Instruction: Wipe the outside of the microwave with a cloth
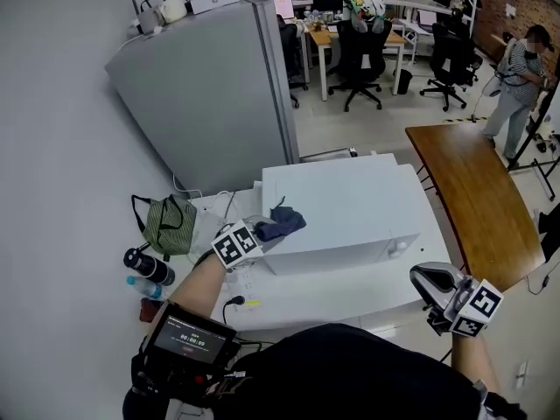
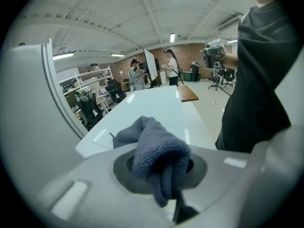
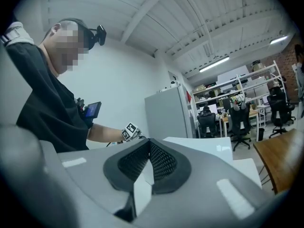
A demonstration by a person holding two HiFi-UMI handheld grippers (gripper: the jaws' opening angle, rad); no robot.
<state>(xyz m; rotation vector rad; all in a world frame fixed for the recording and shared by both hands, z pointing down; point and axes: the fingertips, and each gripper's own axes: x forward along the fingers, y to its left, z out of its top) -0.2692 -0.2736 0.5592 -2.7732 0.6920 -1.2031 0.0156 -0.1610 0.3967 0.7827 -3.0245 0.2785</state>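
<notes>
A white microwave (image 1: 350, 208) sits on a white table (image 1: 324, 303). A dark blue cloth (image 1: 280, 224) is bunched on the left end of its top. My left gripper (image 1: 259, 233) is shut on that cloth at the microwave's left top edge. In the left gripper view the cloth (image 2: 156, 158) fills the jaws, with the microwave top (image 2: 161, 108) stretching away beyond. My right gripper (image 1: 425, 278) hangs off the table's front right corner, apart from the microwave, shut with nothing in it (image 3: 148, 160). The right gripper view looks across at the microwave (image 3: 204, 144).
A tall grey cabinet (image 1: 210, 94) stands behind the microwave. A brown wooden table (image 1: 477, 191) lies to the right. A green striped bag (image 1: 168, 224) and bottles (image 1: 149, 268) sit left of the microwave. Office chairs (image 1: 359, 51) and a person (image 1: 516, 77) are farther back.
</notes>
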